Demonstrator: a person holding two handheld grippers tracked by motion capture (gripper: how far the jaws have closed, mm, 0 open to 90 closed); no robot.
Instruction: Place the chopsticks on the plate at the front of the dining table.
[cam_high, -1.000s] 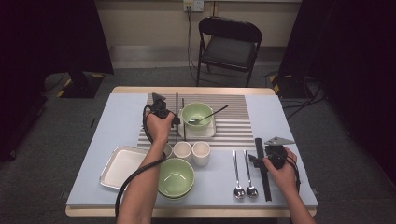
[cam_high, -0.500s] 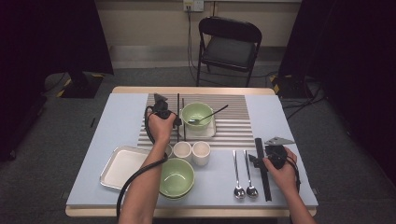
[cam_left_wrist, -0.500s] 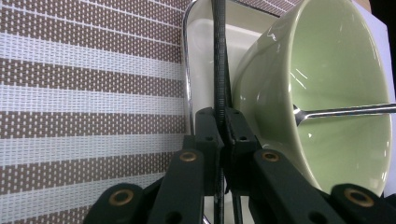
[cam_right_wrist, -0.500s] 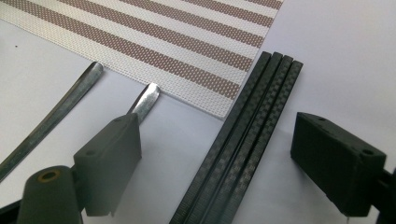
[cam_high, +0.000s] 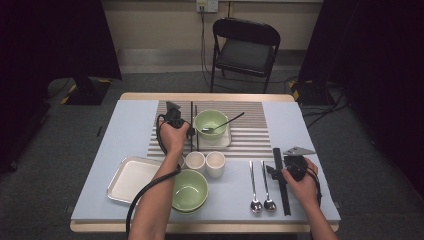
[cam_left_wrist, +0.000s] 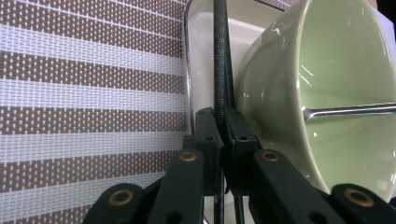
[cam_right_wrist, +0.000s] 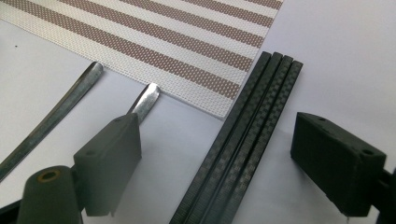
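Your left gripper (cam_high: 192, 131) is clamped on a single black chopstick (cam_high: 191, 116), its jaws nearly together around the thin rod. The chopstick's long axis runs away from you over the striped placemat (cam_high: 250, 135), with a second chopstick (cam_high: 196, 131) just beside it. In the left gripper view the held chopstick (cam_left_wrist: 219, 60) rises straight up between the pads, close against the green bowl (cam_left_wrist: 336, 93) that stands on a small white tray (cam_left_wrist: 205, 51) with a spoon (cam_left_wrist: 350, 110) inside. Your left forearm reaches forward over the near green bowl (cam_high: 189, 190), wrist bent down.

Your right gripper (cam_high: 281, 172) rests on the table, jaws wide apart, astride a bundle of black chopsticks (cam_right_wrist: 243, 140) that points away toward the placemat's edge. Two spoons (cam_high: 260, 185) lie parallel just to its left.
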